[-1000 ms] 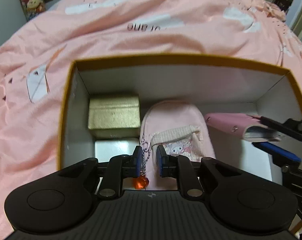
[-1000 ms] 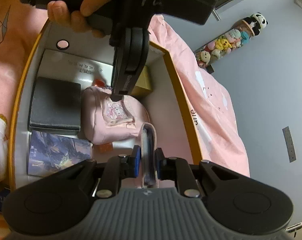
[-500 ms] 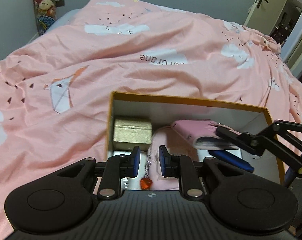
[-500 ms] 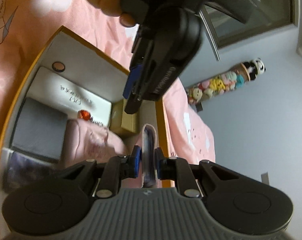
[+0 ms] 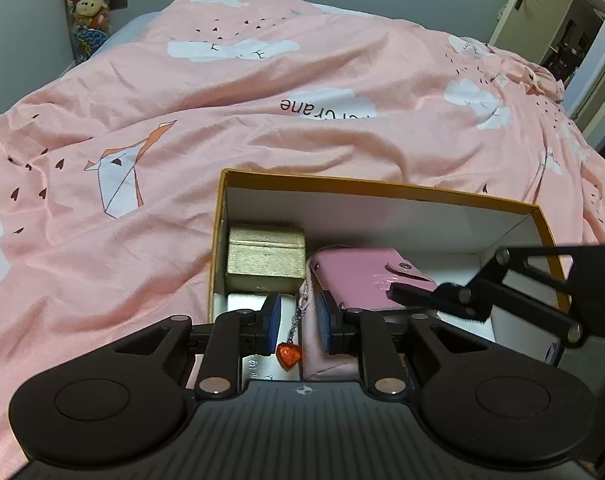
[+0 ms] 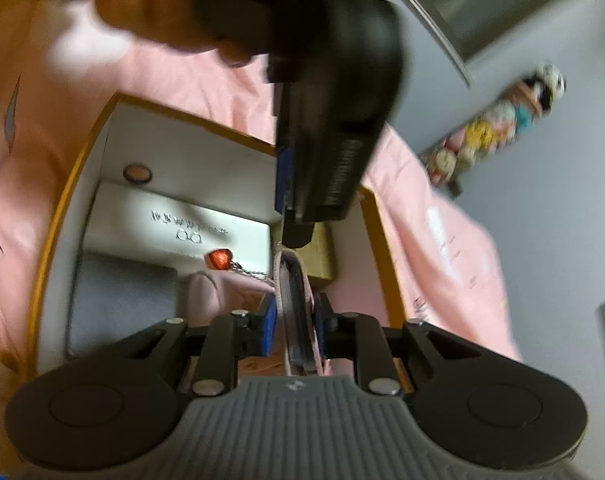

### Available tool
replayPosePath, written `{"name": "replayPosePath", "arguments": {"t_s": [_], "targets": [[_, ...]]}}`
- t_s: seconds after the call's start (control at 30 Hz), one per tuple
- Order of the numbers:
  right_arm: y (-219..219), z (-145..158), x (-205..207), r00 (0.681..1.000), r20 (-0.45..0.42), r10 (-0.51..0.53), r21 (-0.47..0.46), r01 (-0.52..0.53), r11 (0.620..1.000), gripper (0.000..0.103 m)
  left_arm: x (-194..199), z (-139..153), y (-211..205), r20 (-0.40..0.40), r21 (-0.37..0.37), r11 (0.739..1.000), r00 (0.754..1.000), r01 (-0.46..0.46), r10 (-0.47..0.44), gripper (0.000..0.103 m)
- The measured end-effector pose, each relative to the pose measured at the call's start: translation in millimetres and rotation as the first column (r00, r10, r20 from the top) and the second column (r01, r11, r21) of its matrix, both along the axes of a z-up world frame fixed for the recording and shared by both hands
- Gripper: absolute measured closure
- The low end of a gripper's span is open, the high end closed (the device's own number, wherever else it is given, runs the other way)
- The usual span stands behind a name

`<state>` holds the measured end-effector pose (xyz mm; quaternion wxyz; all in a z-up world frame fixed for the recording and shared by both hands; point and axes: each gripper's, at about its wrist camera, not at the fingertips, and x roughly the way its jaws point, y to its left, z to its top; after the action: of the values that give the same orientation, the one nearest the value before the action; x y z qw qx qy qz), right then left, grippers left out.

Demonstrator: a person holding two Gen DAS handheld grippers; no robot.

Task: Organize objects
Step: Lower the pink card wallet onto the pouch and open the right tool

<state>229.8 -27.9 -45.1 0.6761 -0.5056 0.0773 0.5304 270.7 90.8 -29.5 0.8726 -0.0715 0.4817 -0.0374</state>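
Note:
An orange-rimmed box [image 5: 382, 188] sits on the bed. Inside it, a pink wallet [image 5: 358, 272] rests on a pink pouch [image 5: 314, 344] beside a gold box [image 5: 266, 256]. My right gripper [image 6: 295, 330] has the wallet [image 6: 296, 304] edge-on between its pads. Its jaws are opening and the pads look just off the wallet. One of its fingers [image 5: 430, 298] lies across the wallet. My left gripper [image 5: 299, 322] hovers above the pouch with a narrow gap. Only the pouch's chain and red heart charm [image 5: 288, 354] show in that gap, and nothing is pressed.
A white lettered box [image 6: 174, 216] and a dark grey flat case [image 6: 118, 300] also lie in the orange-rimmed box [image 6: 62, 216]. A pink duvet [image 5: 182, 120] surrounds it. A hand [image 6: 150, 12] holds the left gripper [image 6: 296, 232]. Plush toys [image 5: 88, 0] hang on the wall.
The left gripper rose and drew back from the box. The right gripper carried the wallet across onto the pouch beside the gold box, and its pads widened slightly.

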Motion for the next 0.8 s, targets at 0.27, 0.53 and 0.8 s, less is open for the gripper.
{"name": "replayPosePath", "arguments": {"t_s": [0.27,0.53,0.8], "targets": [[-6.3,10.5,14.7,0.965,-0.226,-0.129,-0.017,0.128,0.992,0.059,-3.9,-0.4,-6.1,-0.012,0.013,1.0,1.0,0.023,-0.022,0.082],[-8.5,12.3,41.6,0.854,-0.43,-0.292,-0.091,0.28,0.956,0.035,-5.9,-2.8,-12.9,-0.027,0.019,0.999,0.998,0.051,-0.051,0.081],[-11.1,-0.7,55.9,0.775,-0.508,-0.376,-0.131,0.362,0.923,0.063,-5.9,-8.3,-16.3,-0.045,0.025,0.997,0.996,0.072,-0.071,0.081]]}}
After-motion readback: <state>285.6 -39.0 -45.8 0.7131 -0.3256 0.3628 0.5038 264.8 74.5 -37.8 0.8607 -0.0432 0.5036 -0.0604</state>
